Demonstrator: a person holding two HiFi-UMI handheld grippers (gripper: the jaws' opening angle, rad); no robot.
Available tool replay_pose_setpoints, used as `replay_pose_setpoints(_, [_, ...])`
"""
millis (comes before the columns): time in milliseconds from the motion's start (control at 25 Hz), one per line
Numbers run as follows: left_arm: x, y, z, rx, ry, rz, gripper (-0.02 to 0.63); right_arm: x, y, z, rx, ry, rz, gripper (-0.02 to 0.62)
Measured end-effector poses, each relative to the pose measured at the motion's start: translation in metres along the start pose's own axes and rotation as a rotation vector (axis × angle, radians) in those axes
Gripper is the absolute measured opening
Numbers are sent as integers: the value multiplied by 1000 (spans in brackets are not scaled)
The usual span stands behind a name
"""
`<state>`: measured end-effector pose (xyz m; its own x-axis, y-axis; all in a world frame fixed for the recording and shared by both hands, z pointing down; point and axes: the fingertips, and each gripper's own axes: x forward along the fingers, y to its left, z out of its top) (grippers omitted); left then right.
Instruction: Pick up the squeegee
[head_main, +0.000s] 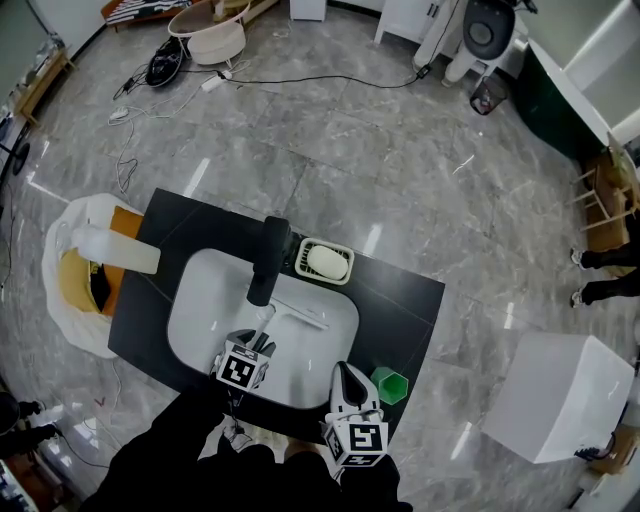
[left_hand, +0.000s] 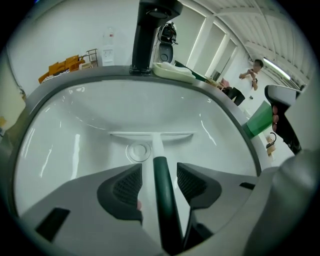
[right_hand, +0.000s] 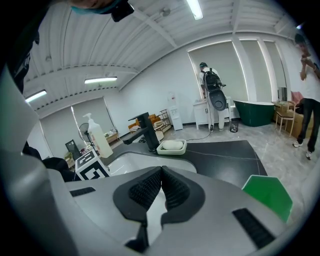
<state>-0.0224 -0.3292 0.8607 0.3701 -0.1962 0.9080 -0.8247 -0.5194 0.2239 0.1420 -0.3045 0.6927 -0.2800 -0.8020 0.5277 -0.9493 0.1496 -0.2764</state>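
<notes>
1. Head view: the plastic squeegee (head_main: 300, 316), with a white blade and a dark green handle, lies in the white oval sink basin (head_main: 200, 300). Its blade is toward the far side, just below the tall black faucet (head_main: 268, 258). The left claw (head_main: 261, 333) hangs over the squeegee's near end. The right claw (head_main: 347, 378) sits at the near edge of the black slab table (head_main: 405, 300), just beside a green plastic cup (head_main: 391, 384). A pale soap dish (head_main: 326, 261) stands right of the faucet. Grey marbled floor (head_main: 350, 130) surrounds the table, with cables at the far left and a white box (head_main: 560, 395) on the right.

2. Left gripper view: the left claw's jaws are spread wide and straddle the green handle, and both pads stand clear of it (a sliver of basin shows on each side). By my reading the approach is done, while the squeeze and the lift are still to come.

3. Right gripper view: the right claw is pinched closed with nothing in it and points across the table toward the faucet. Beyond it are a ribbed white ceiling with strip lights, tall windows, and a person standing at the far wall.
</notes>
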Motion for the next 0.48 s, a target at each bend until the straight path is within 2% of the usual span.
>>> replay_pose_setpoints(120, [7, 3, 1, -8, 14, 3, 224, 3, 0, -1, 2, 3, 3, 17])
replay_pose_setpoints(360, [11, -1, -3, -20, 57, 2, 118, 6, -2, -1, 6, 6, 10, 17])
replay_pose_setpoints(480, [10, 0, -3, -17, 60, 7, 107, 6, -1, -1, 12, 8, 11, 17])
